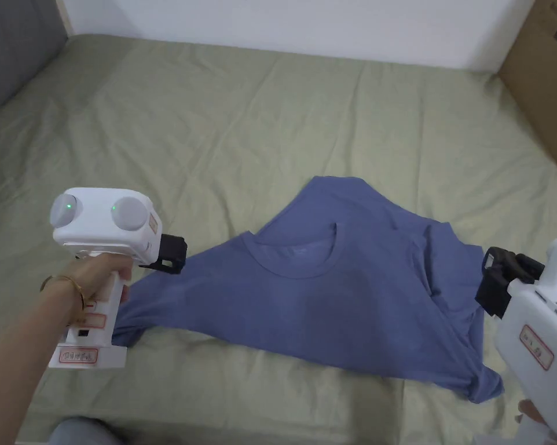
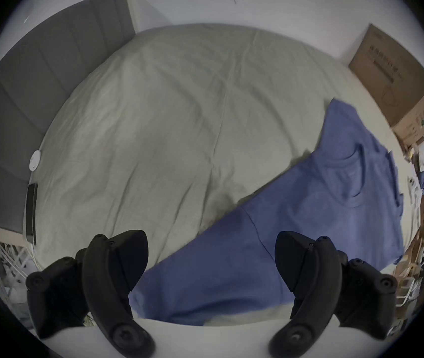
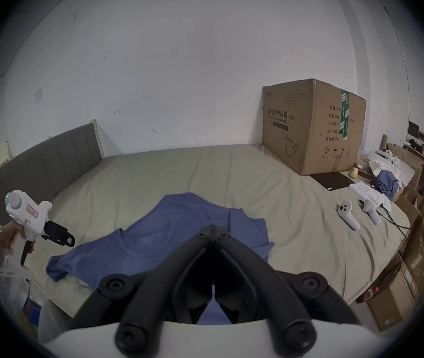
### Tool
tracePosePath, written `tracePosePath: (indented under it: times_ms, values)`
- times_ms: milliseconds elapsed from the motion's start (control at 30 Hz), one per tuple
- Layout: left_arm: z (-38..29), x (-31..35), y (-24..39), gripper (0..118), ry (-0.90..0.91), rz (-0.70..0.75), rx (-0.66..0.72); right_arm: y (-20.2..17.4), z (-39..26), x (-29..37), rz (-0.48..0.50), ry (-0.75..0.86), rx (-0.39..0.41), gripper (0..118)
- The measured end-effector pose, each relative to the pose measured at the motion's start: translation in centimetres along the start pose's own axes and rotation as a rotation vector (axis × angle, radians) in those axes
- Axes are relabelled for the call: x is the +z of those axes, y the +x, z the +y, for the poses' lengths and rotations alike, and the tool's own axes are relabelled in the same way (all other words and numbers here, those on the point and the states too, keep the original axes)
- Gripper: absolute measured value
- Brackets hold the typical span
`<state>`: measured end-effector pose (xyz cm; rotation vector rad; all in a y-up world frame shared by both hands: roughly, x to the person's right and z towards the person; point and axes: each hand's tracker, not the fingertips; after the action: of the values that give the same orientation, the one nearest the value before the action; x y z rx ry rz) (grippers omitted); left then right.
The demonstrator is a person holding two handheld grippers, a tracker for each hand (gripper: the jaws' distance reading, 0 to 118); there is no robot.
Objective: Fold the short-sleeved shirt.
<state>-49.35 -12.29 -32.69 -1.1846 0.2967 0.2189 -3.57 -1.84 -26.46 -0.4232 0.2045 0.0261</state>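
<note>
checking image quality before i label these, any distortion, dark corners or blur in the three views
Head view: even soft light, sharp, straight edges, blue shirt clear. Left gripper view: strong fisheye, the bed sheet bulges like a dome, black corners, dim, clutter at the right edge smeared. Right gripper view: same fisheye with dark corners, the wall bows, the cardboard box is crisp, and the right gripper looms large.

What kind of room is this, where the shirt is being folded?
Probably a bedroom also used for storage. The blue shirt lies on a bed with a green sheet and a grey padded headboard; a large cardboard box stands on the bed.
</note>
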Motion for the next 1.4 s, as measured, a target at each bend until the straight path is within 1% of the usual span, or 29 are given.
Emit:
tracePosePath:
  times_ms: [67, 100, 133, 167, 200, 233, 267, 300, 367, 400, 433, 500, 533, 700, 800, 833, 867, 900, 933, 967, 1000, 1033, 1067, 1133, 1200, 1267, 1300, 1400]
  values:
    - [-0.1, -1.1, 0.3, 102, -0.003, 0.004, 0.009, 0.3, -0.3, -0.5, -0.012, -0.02, 0.003, 0]
    - [-0.3, -1.6, 0.5, 102, 0.0, -0.011, 0.035, 0.6, -0.5, -0.8, -0.017, -0.031, 0.002, 0]
    - [-0.4, -2.0, 0.6, 100, -0.004, -0.019, 0.044, 0.9, -0.7, -1.1, -0.019, -0.042, -0.001, 0]
    - [-0.5, -2.4, 0.8, 95, -0.011, -0.024, 0.052, 1.0, -0.8, -1.3, -0.025, -0.053, -0.004, 0]
    - [-0.6, -2.8, 0.8, 82, -0.021, -0.027, 0.053, 1.2, -1.0, -1.6, -0.032, -0.063, -0.009, 0]
    - [-0.8, -3.1, 0.9, 52, -0.032, -0.031, 0.051, 1.6, -1.2, -1.8, -0.035, -0.071, -0.015, 0]
    - [-1.2, -3.1, 1.2, 39, -0.029, -0.021, 0.046, 1.8, -1.3, -2.0, -0.037, -0.079, -0.021, 0]
    - [-1.6, -2.6, 1.3, 36, 0.003, -0.019, 0.026, 2.0, -1.4, -2.2, -0.04, -0.084, -0.029, 0]
    - [-1.6, -2.3, 0.9, 3, 0.004, -0.047, -0.002, 2.2, -1.6, -2.3, -0.043, -0.093, -0.05, 0]
    - [-1.7, -2.0, 0.7, 0, 0.014, -0.054, 0.012, 2.3, -1.7, -2.4, -0.042, -0.099, -0.065, 0]
    - [-1.8, -1.8, 0.6, 0, 0.023, -0.065, 0.065, 2.3, -1.8, -2.4, -0.039, -0.101, -0.078, 0]
    - [-1.6, -1.1, 0.0, 0, 0.044, -0.08, 0.111, 2.1, -1.7, -2.4, -0.032, -0.105, -0.084, 0]
    - [-1.7, -0.5, 0.0, 0, 0.073, -0.087, 0.105, 1.9, -1.5, -2.4, -0.029, -0.108, -0.079, 0]
    - [-2.7, 4.6, 0.2, 0, 0.276, -0.162, 0.048, 1.2, 1.6, -3.7, 0.018, -0.12, 0.012, 0]
    - [-4.2, 7.1, 0.1, 0, 0.37, -0.186, 0.054, 0.4, 5.1, -5.9, 0.088, -0.149, 0.03, 1]
    - [-4.8, 7.7, 0.1, 0, 0.397, -0.19, 0.062, 0.0, 6.3, -6.9, 0.113, -0.172, 0.034, 3]
    - [-5.4, 8.0, 0.2, 0, 0.407, -0.192, 0.065, -0.4, 7.6, -8.0, 0.146, -0.199, 0.037, 3]
    - [-6.0, 8.5, 0.2, 0, 0.422, -0.185, 0.067, -0.9, 9.0, -9.4, 0.183, -0.216, 0.04, 18]
    - [-6.5, 8.9, 0.3, 0, 0.438, -0.188, 0.067, -1.4, 10.1, -10.6, 0.204, -0.231, 0.043, 39]
    - [-7.0, 9.3, 0.3, 0, 0.448, -0.187, 0.063, -2.1, 11.3, -12.2, 0.206, -0.262, 0.058, 71]
    - [-7.4, 9.5, 0.4, 0, 0.465, -0.184, 0.061, -3.0, 12.4, -13.8, 0.202, -0.27, 0.077, 109]
    - [-7.6, 9.7, 0.5, 0, 0.478, -0.184, 0.062, -3.6, 13.0, -15.3, 0.223, -0.242, 0.091, 118]
    - [-7.9, 9.9, 0.5, 0, 0.486, -0.188, 0.068, -4.6, 13.6, -17.5, 0.215, -0.301, 0.133, 116]
    - [-8.2, 9.6, 0.4, 0, 0.481, -0.224, 0.087, -6.6, 14.7, -21.9, 0.23, -0.396, 0.193, 118]
    - [-8.5, 9.2, 0.4, 0, 0.46, -0.25, 0.096, -8.6, 15.2, -25.1, 0.207, -0.408, 0.238, 118]
    - [-8.9, 8.7, 0.6, 0, 0.443, -0.263, 0.092, -10.3, 14.9, -29.1, 0.218, -0.46, 0.285, 118]
    - [-9.1, 8.4, 0.7, 0, 0.432, -0.26, 0.087, -10.9, 14.6, -31.2, 0.214, -0.498, 0.299, 118]
    - [-9.7, 7.7, 1.0, 0, 0.396, -0.242, 0.072, -13.0, 12.6, -37.7, 0.18, -0.611, 0.305, 118]
